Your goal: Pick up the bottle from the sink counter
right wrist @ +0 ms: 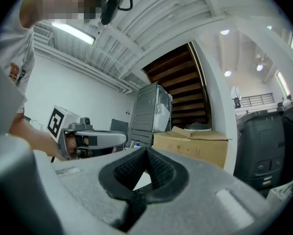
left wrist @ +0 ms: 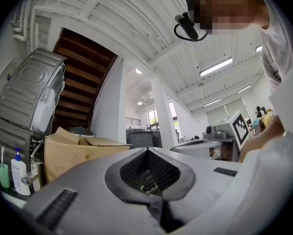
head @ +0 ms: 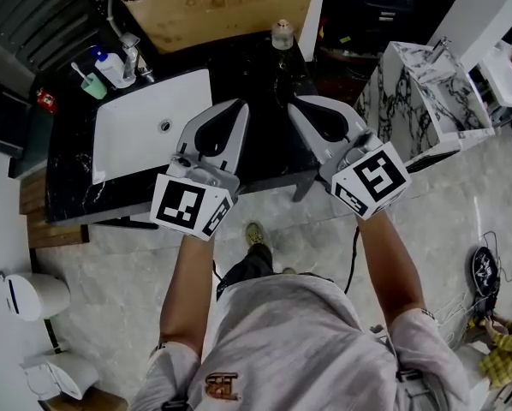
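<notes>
A small clear bottle (head: 281,34) with a pale cap stands upright at the back of the black sink counter (head: 264,135), in front of a cardboard box (head: 213,7). My left gripper (head: 237,107) hovers over the counter beside the white sink (head: 145,127), jaws shut and empty. My right gripper (head: 299,104) is held level with it to the right, also shut with nothing in it. Both tips point toward the back of the counter, well short of the bottle. The left gripper view (left wrist: 147,151) and right gripper view (right wrist: 146,151) show closed jaws and no bottle.
A white pump dispenser (head: 110,67), a green cup with a toothbrush (head: 93,84) and the faucet (head: 133,58) stand at the sink's back left. A marble-patterned block (head: 419,101) stands right of the counter. The person's foot (head: 254,234) is on the tiled floor below.
</notes>
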A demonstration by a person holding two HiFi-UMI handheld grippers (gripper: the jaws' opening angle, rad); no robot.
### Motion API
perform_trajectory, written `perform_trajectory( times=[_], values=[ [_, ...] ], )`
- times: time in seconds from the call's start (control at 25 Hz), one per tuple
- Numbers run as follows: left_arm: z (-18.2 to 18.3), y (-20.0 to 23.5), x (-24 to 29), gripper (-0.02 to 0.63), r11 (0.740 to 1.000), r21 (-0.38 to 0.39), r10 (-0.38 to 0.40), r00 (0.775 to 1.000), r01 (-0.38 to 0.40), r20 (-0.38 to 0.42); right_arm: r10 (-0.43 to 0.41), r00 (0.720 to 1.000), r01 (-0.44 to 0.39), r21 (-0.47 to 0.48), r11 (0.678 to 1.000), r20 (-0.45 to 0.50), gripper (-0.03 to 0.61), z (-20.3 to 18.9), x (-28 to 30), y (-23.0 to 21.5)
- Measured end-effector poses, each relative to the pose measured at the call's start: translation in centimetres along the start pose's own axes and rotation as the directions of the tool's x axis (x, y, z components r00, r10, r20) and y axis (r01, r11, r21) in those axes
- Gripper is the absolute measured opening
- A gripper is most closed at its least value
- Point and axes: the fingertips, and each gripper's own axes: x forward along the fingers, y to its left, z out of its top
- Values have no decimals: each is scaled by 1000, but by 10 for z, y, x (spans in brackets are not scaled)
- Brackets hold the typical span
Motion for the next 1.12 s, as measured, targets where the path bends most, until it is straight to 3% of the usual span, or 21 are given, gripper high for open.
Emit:
perform_trajectory(
  times=[0.72, 1.12],
  values=[
    [-32, 100, 73, 0, 990, -48, -134, 991, 135, 15, -115, 991, 114, -19, 993, -75, 2, -23, 112, -65],
    [-45, 128, 108, 0, 988, -78, -133, 991, 133, 10, -162, 978, 160, -30, 987, -133, 2, -41, 137, -112]
  ],
)
